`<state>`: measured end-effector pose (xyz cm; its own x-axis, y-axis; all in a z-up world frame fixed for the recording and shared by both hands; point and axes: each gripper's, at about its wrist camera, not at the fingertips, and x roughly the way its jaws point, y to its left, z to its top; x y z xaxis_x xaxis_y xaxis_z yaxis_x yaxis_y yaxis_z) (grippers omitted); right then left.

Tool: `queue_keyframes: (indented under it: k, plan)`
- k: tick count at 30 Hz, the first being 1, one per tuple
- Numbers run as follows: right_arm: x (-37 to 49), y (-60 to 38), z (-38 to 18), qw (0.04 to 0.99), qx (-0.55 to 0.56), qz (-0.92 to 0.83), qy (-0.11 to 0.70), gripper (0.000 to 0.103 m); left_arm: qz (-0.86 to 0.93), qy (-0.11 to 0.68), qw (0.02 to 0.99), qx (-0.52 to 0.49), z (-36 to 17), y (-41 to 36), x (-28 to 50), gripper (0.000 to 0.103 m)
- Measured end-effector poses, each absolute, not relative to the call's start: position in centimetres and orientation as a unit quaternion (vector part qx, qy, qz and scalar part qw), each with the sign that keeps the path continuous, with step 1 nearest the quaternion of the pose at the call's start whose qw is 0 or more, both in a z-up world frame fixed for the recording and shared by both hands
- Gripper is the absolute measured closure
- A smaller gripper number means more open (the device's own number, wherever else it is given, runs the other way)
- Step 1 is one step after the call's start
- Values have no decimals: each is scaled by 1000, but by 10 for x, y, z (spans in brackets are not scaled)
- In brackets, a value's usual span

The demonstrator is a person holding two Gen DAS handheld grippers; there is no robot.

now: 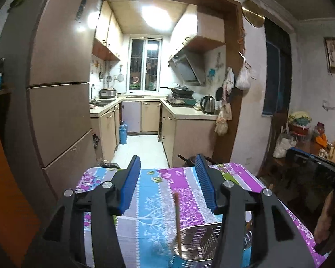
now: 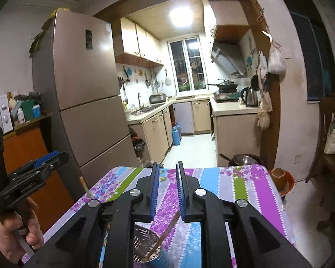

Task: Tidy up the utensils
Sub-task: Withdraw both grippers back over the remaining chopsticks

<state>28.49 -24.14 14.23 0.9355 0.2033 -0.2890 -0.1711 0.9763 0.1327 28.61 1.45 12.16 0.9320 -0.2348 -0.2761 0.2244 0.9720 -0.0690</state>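
A metal can (image 1: 189,261) stands on the table with the flowered cloth (image 1: 149,192), near its front edge. In it stand a wooden chopstick (image 1: 178,218) and a slotted metal spatula (image 1: 201,239). My left gripper (image 1: 167,181) is open and empty, above and just behind the can. In the right wrist view the can (image 2: 160,259), the slotted spatula (image 2: 145,239) and a wooden stick (image 2: 167,232) sit low between the arms. My right gripper (image 2: 167,189) is half open and empty above them. The left gripper (image 2: 44,163) shows at the left, held by a hand.
The table (image 2: 245,185) ends ahead; beyond lie a kitchen doorway, a tall fridge (image 2: 84,89) at the left and counters. A pot (image 2: 245,159) sits past the far edge. A brown bowl (image 2: 279,176) stands at the right. A chopstick tip (image 2: 84,187) rises at the left.
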Motion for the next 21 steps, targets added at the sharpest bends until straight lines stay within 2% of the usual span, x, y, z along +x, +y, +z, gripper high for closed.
queue_keyframes:
  k: [6,12,15,21]
  plan:
    - [249,-270,164,987,67,83,120,81,-94,123,987,-36,137,52,261,53]
    - [154,-275,175,990,46,111,80,72,-81,65,995,-13,140,83,160,38]
    - [91,-265,148,988,36,132,68,72,-96,62,994,4,111,88,101,36]
    - [-2,-227,37,982,30,148,113,72,-126,123,984,38,12,65,20,36]
